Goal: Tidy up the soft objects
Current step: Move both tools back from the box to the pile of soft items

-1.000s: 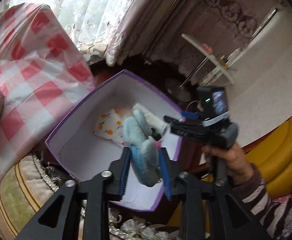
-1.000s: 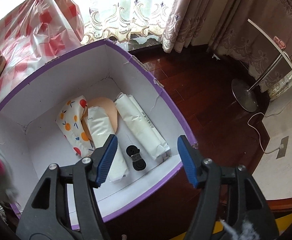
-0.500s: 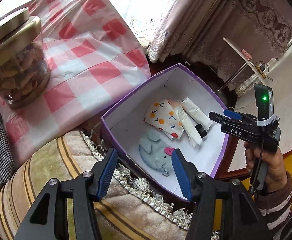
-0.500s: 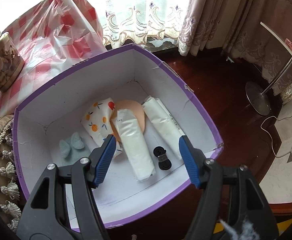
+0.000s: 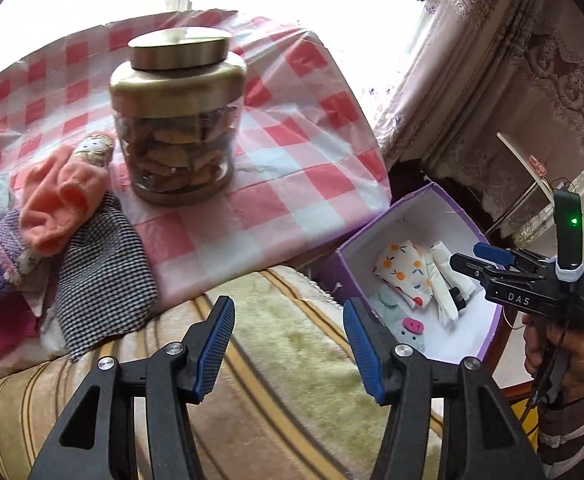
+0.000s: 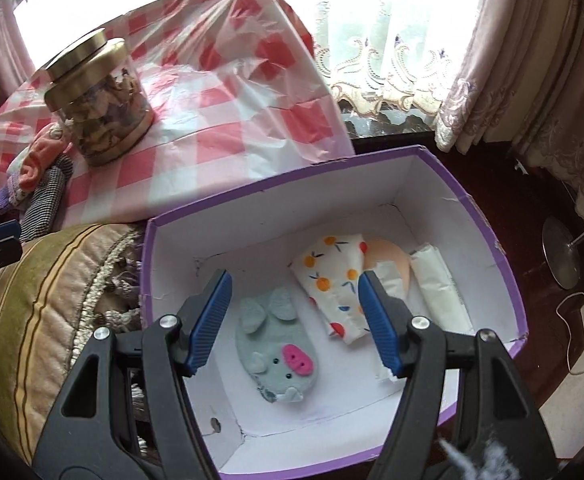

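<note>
A pile of soft clothes (image 5: 63, 236) lies at far left on the desk (image 5: 292, 184), which is under a red-checked cover; the pile's left side is cut off. Just right stands a glass jar (image 5: 177, 120). Nearer, a striped cushion (image 5: 283, 344) lies under the left tongs (image 5: 289, 348), spread and empty. Right of it the purple box (image 6: 412, 156) holds a grey felt pig (image 6: 277, 346), a fruit-print cloth (image 6: 332, 280) and white rolls (image 6: 438, 288), partly hidden by the right tongs (image 6: 296, 320), spread above the pig. Curtains (image 6: 532, 60) hang beyond.
</note>
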`<state>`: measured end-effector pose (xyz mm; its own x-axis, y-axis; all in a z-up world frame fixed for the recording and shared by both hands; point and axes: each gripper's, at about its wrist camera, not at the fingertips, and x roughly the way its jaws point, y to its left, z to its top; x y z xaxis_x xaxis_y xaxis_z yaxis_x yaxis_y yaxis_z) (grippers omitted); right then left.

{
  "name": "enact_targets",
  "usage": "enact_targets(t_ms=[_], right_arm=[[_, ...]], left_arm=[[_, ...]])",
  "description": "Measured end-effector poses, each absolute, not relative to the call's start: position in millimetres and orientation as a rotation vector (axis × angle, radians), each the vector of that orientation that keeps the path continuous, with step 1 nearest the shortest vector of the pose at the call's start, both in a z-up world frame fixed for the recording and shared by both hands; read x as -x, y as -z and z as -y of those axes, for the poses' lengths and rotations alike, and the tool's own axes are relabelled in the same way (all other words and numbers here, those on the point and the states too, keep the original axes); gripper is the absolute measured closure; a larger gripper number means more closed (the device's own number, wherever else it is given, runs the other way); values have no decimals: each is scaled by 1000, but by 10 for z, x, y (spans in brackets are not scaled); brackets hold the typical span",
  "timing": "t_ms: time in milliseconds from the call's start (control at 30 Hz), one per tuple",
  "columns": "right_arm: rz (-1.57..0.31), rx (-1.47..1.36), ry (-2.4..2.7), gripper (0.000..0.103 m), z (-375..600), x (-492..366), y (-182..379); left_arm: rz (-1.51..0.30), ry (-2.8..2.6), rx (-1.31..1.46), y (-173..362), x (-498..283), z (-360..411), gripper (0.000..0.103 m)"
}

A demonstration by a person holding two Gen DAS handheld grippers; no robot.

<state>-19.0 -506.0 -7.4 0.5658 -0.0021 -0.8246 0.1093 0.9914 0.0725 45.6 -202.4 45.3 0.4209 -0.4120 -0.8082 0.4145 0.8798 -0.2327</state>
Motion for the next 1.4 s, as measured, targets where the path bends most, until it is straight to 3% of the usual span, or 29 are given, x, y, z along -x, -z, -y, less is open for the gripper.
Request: enact_targets(t_ms=[867, 1400], right_arm=[[-934, 108, -381, 34, 3224, -289, -254], [-884, 1, -516, 34, 2456, -784, -380]], left_arm=[[-994, 164, 130, -381, -725, 553, 45], [-996, 50, 171, -333, -811, 77, 45]])
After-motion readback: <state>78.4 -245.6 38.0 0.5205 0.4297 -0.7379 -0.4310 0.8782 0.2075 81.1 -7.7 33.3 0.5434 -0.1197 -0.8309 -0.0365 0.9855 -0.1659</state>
